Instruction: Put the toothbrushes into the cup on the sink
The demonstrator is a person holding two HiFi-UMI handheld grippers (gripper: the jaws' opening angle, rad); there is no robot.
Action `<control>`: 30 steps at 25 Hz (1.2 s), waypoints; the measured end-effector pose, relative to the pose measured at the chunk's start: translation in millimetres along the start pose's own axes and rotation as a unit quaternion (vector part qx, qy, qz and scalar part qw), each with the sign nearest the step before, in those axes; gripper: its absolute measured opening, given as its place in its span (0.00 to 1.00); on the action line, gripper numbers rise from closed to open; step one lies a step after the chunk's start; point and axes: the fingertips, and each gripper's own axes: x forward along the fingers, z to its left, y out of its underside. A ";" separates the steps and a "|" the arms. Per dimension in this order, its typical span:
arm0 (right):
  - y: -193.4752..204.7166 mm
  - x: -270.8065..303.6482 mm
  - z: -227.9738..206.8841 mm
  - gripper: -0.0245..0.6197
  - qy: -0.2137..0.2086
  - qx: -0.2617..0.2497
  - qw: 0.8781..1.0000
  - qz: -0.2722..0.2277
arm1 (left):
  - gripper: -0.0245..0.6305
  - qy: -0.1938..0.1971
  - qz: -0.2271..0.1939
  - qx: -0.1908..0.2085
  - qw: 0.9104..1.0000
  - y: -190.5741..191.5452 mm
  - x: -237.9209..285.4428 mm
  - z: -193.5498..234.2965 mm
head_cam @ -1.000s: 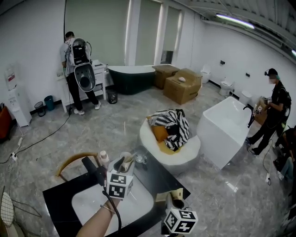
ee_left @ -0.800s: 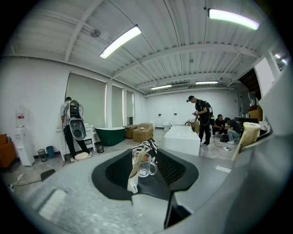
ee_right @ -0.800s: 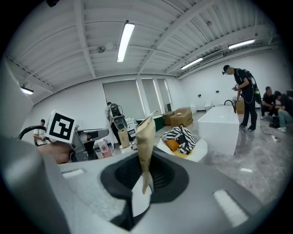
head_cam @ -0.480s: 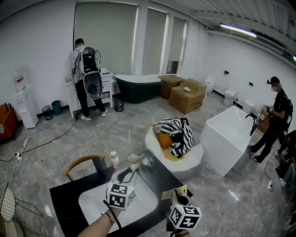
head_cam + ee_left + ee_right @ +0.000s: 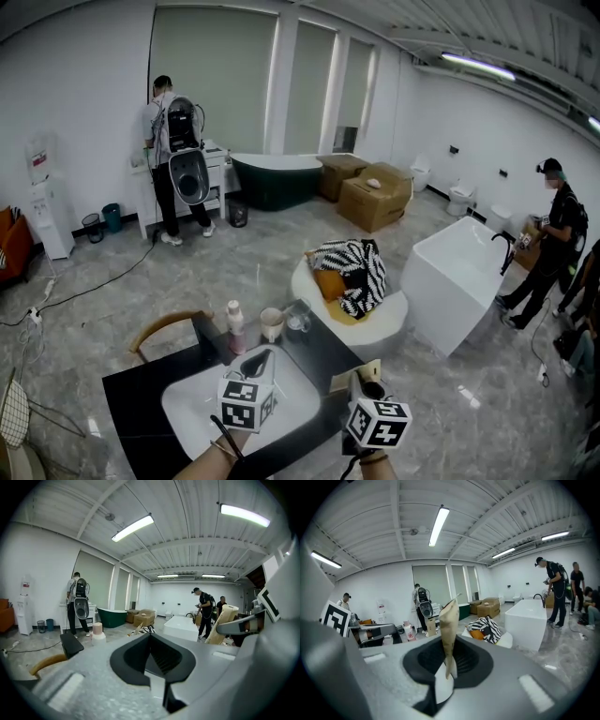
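A pale cup stands at the back of the black counter, between a pink-capped bottle and a clear glass. My left gripper hovers over the white basin, short of the cup. Its jaws have just closed, nothing shows between them, and it is shut. My right gripper is at the counter's right edge, shut on a toothbrush in a beige wrapper. In the right gripper view the toothbrush stands upright out of the gripper, with the cup beyond.
A black tap rises left of the basin. A curved wooden chair back is behind the counter. A round white armchair with a striped cloth and a white bathtub lie beyond. One person stands far back, another at the right.
My left gripper has drawn back from the cup to above the basin and its jaws have closed empty. My right gripper has risen slightly, still holding the wrapped toothbrush.
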 end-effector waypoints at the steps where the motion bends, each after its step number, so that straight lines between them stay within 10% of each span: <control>1: 0.7 -0.1 0.7 0.09 0.000 0.001 1.000 -0.001 | 0.05 0.000 -0.001 0.000 1.000 0.7 -1.8 0.5; 30: -37.3 88.2 3.2 0.09 -0.030 0.006 0.999 -0.008 | 0.05 0.010 0.028 0.007 1.000 18.6 15.8 28.7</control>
